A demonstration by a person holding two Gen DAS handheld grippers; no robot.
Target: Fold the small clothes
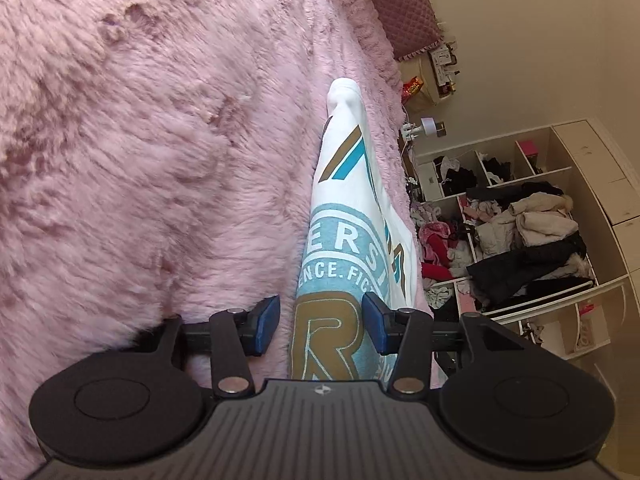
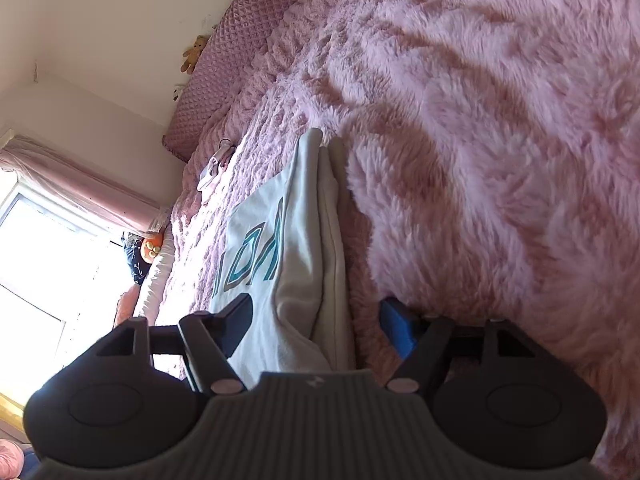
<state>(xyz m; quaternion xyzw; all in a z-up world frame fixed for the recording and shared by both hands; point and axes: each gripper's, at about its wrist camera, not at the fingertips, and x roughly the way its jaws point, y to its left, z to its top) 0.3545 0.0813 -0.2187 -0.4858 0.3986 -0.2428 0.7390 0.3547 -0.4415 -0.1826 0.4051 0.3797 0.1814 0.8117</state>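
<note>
A white garment [image 1: 344,208] with a teal and brown print lies folded into a long strip on the fluffy pink blanket [image 1: 140,160]. My left gripper [image 1: 321,324] stands open astride its near end. The left blue pad is clear of the cloth and the right pad is at its edge. In the right wrist view the same garment [image 2: 280,248] shows its stacked folded edges. My right gripper [image 2: 318,324] is open around its near end, with the cloth lying between the fingers and no pad pressing on it.
Open white shelves [image 1: 520,232] stuffed with piled clothes stand beyond the bed's edge. A quilted pink headboard [image 2: 224,80] with a teddy bear [image 2: 194,54] is at the far end. A small white and pink item [image 2: 214,168] lies on the blanket [image 2: 480,160]. A bright window [image 2: 40,260] is at the left.
</note>
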